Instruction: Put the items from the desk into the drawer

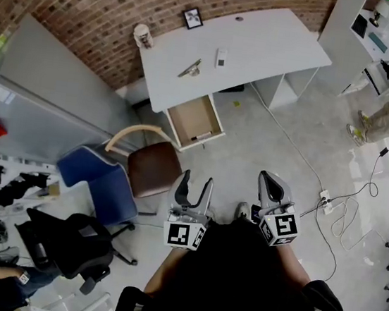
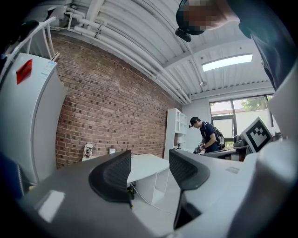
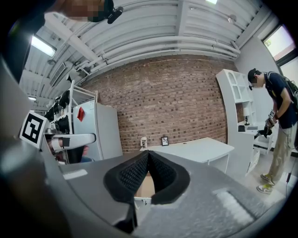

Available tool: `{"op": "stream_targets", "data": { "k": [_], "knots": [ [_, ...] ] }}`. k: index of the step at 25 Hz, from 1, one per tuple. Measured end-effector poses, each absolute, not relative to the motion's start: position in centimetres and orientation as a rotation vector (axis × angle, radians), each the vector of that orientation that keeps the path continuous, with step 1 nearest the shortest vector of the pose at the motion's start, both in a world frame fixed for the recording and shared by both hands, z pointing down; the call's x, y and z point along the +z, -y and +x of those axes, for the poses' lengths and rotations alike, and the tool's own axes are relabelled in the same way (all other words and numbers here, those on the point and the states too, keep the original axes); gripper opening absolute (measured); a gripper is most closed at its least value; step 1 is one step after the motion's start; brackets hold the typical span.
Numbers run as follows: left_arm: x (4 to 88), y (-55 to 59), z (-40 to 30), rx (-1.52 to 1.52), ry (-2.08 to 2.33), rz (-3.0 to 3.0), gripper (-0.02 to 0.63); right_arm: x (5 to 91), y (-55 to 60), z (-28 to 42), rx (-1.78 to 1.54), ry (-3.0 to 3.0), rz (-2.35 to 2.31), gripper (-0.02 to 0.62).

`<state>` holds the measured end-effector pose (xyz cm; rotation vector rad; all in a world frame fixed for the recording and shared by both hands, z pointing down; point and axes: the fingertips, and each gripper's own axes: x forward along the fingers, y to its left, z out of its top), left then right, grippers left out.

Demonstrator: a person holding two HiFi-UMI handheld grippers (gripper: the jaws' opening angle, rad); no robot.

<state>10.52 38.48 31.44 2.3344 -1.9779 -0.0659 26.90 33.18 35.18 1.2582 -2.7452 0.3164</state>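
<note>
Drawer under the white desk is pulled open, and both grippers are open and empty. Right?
Not quite: the right gripper is shut, fingers together with nothing between them, as the right gripper view shows. The drawer under the white desk is open, and the left gripper is open and empty.

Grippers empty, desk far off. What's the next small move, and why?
Probably step toward the desk: the left gripper and right gripper hang well short of it, while items like the small white object lie on top. The drawer is already open, and the left one, fingers apart and empty, looks ready to pick first.
</note>
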Motion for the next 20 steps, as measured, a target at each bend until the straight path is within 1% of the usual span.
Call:
{"op": "stream_targets", "data": {
  "k": [15,20],
  "knots": [
    [32.1,-35.9,17.0,-0.054,2.041,2.263,0.273,35.6,-30.2,32.6,0.280,2.793,1.144,0.002],
    [32.3,-35.4,18.0,-0.048,2.044,2.250,0.273,35.7,-29.7,33.3,0.301,2.807,1.126,0.003]
  ]
}}
